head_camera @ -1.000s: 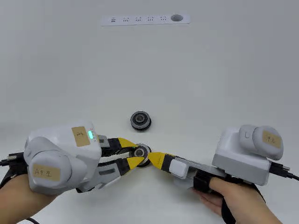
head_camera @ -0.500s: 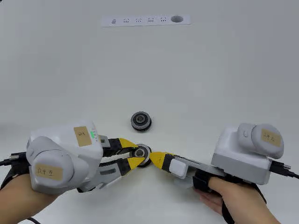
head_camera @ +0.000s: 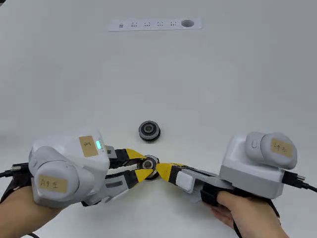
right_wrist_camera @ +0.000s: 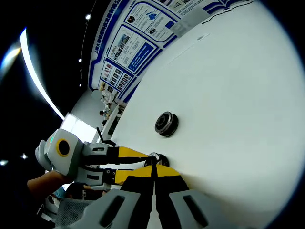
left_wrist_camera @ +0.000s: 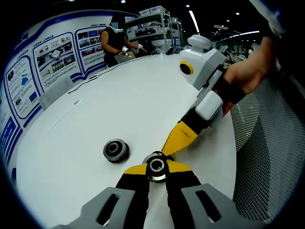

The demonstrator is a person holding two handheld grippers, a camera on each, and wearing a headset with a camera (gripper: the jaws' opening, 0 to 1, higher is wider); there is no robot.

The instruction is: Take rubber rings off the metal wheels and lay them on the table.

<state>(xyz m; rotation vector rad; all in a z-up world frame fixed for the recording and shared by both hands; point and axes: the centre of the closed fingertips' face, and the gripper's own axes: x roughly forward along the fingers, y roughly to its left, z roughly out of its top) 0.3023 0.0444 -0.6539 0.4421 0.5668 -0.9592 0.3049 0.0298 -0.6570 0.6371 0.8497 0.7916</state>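
Note:
A small metal wheel [head_camera: 150, 163] with a black rubber ring sits low over the white table, and my left gripper [head_camera: 141, 164] is shut on it from the left. In the left gripper view the wheel [left_wrist_camera: 157, 166] is clamped between the yellow tips. My right gripper [head_camera: 164, 170] comes in from the right with its jaws shut, pinching the ring at the wheel's rim; its tips [right_wrist_camera: 153, 171] meet the wheel [right_wrist_camera: 154, 159]. A second wheel [head_camera: 149, 130] with its ring on lies flat on the table just beyond, apart from both grippers.
A white power strip [head_camera: 154, 23] lies along the far edge of the table [head_camera: 237, 89]. The second wheel [left_wrist_camera: 116, 150] lies left of the left gripper's jaws. A person [left_wrist_camera: 116, 37] stands far off beyond the table.
My right gripper has edged left, closing in on the held wheel. The left gripper and both wheels have stayed in place; the head view has shifted slightly.

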